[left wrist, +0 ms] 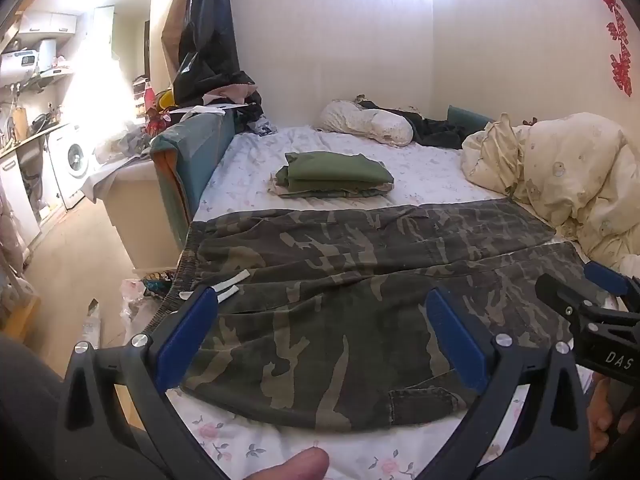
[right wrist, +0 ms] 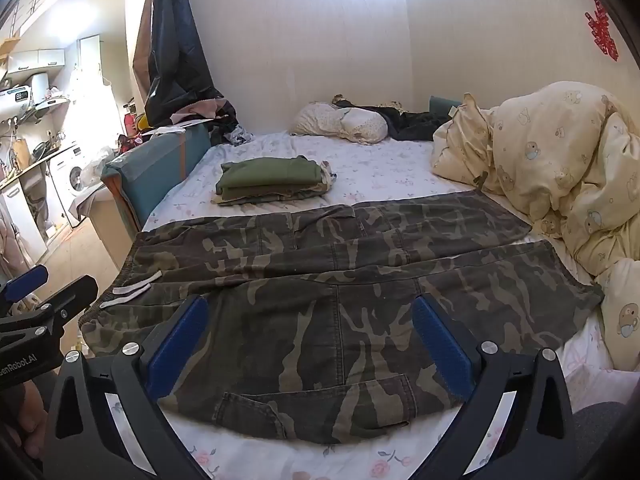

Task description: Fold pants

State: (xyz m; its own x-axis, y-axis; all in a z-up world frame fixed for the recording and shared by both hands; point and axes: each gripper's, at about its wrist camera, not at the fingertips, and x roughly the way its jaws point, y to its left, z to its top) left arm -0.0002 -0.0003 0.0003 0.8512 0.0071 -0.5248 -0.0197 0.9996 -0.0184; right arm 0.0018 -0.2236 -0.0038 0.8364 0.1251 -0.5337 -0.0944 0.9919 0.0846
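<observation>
Camouflage cargo pants (left wrist: 360, 280) of heavy, washed cotton lie spread flat across the near part of the bed (left wrist: 420, 160), waistband to the left with a ribbed elastic edge and white drawstrings (left wrist: 230, 282), both legs running to the right, and a flapped pocket near the front hem. The fabric shows soft creases and stitched seams. Under them is a pale sheet printed with small pink flowers. Farther back on the bed sits a neat stack of folded olive-green clothes (left wrist: 336, 176), well apart from the pants; a crumpled cream duvet (right wrist: 560, 160) with cartoon prints is heaped on the right, touching the far leg's end, and a lumpy white pillow (right wrist: 344, 122) rests by the wall. A teal padded bed end stands at the left, and beyond it a kitchen area with a washing machine (left wrist: 74, 160). The left hand-held gripper (left wrist: 320, 328) hovers low over the waist half of the pants, its blue-padded fingers spread wide and gripping nothing. The right hand-held gripper (right wrist: 308, 332) hovers likewise over the near leg, fingers wide apart and empty.
</observation>
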